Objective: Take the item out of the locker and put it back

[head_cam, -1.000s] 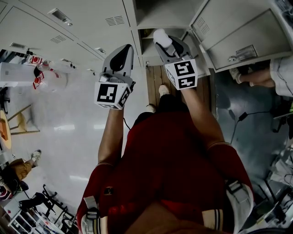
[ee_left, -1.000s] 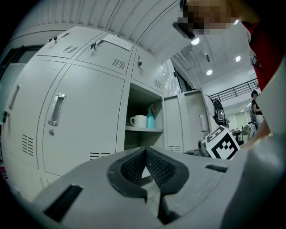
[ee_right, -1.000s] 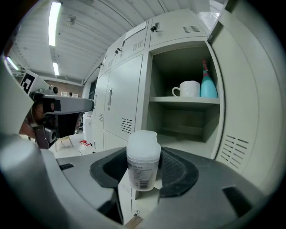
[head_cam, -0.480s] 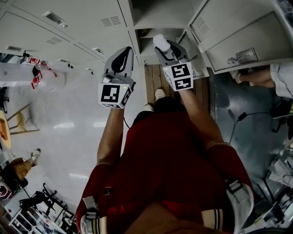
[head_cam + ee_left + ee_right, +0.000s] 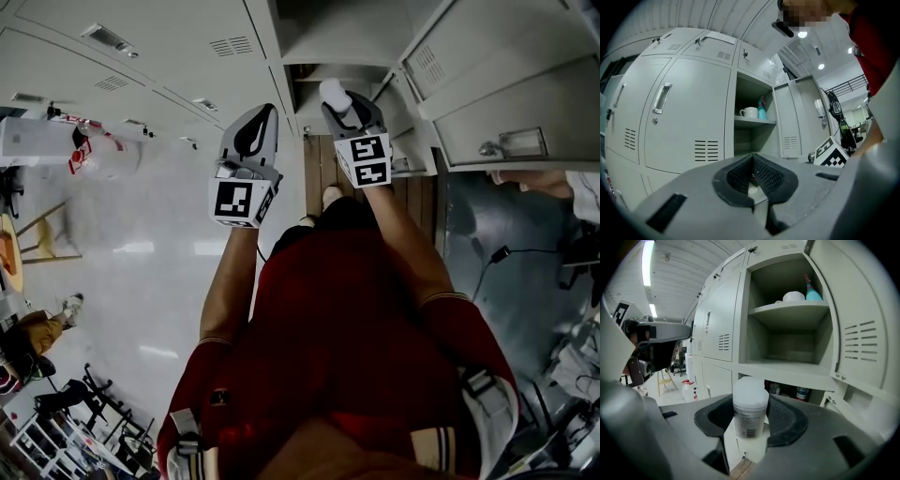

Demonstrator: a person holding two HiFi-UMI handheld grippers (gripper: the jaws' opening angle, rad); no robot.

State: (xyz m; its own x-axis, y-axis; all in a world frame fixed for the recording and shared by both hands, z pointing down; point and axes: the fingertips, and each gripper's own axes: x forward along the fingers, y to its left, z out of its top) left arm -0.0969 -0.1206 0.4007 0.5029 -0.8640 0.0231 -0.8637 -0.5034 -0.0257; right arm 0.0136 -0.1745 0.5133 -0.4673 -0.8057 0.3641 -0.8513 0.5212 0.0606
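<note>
A small white jar (image 5: 750, 411) with a printed label stands upright between the pads of my right gripper (image 5: 750, 420), which is shut on it. In the head view the jar (image 5: 333, 94) and right gripper (image 5: 343, 105) are just in front of the open locker (image 5: 323, 58). The locker's upper shelf (image 5: 787, 310) carries a white mug (image 5: 793, 296) and a teal bottle (image 5: 813, 291); the compartment (image 5: 787, 345) under that shelf holds nothing. My left gripper (image 5: 251, 136) hangs to the left before closed locker doors, shut, with nothing between its jaws (image 5: 752, 174).
The open locker door (image 5: 865, 319) stands out to the right of the jar. Closed grey lockers (image 5: 684, 122) fill the left. On the floor at the left are a white jug with red marks (image 5: 94, 159) and a chair (image 5: 42, 239). A wooden strip (image 5: 323, 169) lies below the locker.
Both grippers have moved a little away from the head camera toward the lockers, the jar still in the right one. The person's arm at the far right has drawn back.
</note>
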